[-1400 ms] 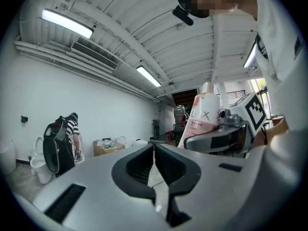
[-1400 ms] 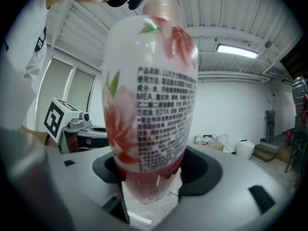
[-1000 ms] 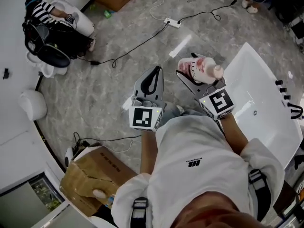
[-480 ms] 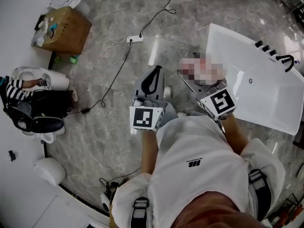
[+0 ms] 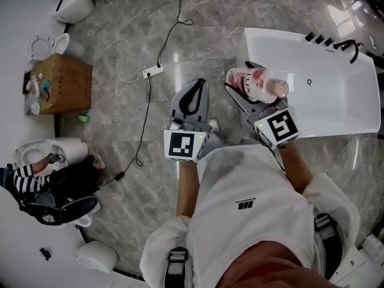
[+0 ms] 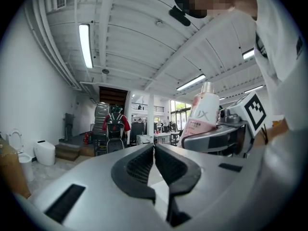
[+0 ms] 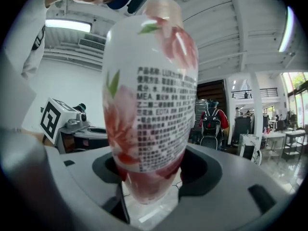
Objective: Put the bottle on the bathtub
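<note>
A pink and white bottle (image 5: 257,83) with a flower print and a pale cap sits in my right gripper (image 5: 243,89), whose jaws are shut on its lower body (image 7: 147,143). The bottle hangs at the near left corner of the white bathtub (image 5: 327,110), which stands at the upper right of the head view. My left gripper (image 5: 191,98) is held beside it to the left, over the marble floor, its jaws shut with nothing between them (image 6: 154,162). From the left gripper view the bottle (image 6: 202,112) shows upright at the right.
A power strip (image 5: 150,72) with its cables lies on the floor ahead of the left gripper. A cardboard box (image 5: 57,83) stands at the left. Black taps (image 5: 336,44) line the bathtub's far rim. A person in a striped top (image 5: 24,176) sits at the lower left.
The view has swung round: the bathtub has moved from the right side to directly ahead of the right gripper. Both grippers keep their places, the bottle still held.
</note>
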### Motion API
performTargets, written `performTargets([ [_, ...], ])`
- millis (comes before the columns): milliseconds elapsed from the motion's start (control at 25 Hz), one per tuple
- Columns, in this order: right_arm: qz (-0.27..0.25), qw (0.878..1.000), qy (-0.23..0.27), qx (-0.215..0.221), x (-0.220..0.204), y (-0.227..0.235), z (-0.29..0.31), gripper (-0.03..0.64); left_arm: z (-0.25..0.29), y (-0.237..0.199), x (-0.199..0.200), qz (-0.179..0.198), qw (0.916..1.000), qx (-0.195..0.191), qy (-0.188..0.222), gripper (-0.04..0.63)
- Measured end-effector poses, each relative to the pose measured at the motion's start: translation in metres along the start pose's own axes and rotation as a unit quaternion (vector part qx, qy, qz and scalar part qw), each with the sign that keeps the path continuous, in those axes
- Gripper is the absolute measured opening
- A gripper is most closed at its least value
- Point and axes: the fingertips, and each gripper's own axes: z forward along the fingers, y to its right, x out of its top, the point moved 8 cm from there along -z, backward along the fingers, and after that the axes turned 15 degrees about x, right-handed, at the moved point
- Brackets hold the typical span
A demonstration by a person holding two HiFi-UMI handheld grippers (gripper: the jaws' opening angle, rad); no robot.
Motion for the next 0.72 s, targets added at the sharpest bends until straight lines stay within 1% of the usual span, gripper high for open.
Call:
performTargets([
  [120,0.004,1.0,0.0,-0.029,0.004,0.014,0.021,0.285,0.026,-0.021,0.0,0.003,0.9997,-0.026,0.0,0.011],
  [280,0.005,0.998,0.004,-0.059,0.01,0.033,0.043,0.285,0.059,-0.043,0.007,0.011,0.9987,-0.049,0.001,0.011],
  [440,0.001,0.997,-0.002,-0.076,0.008,0.044,0.053,0.285,0.078,-0.052,0.007,0.014,0.9974,-0.071,0.005,0.011],
  [560,0.003,0.996,-0.004,-0.087,0.009,0.065,0.064,0.285,0.105,-0.058,0.008,0.011,0.9965,-0.082,0.006,0.011],
  [720,0.006,0.995,-0.005,-0.094,0.006,0.093,0.068,0.285,0.136,-0.055,0.004,0.005,0.9957,-0.092,0.002,0.011],
])
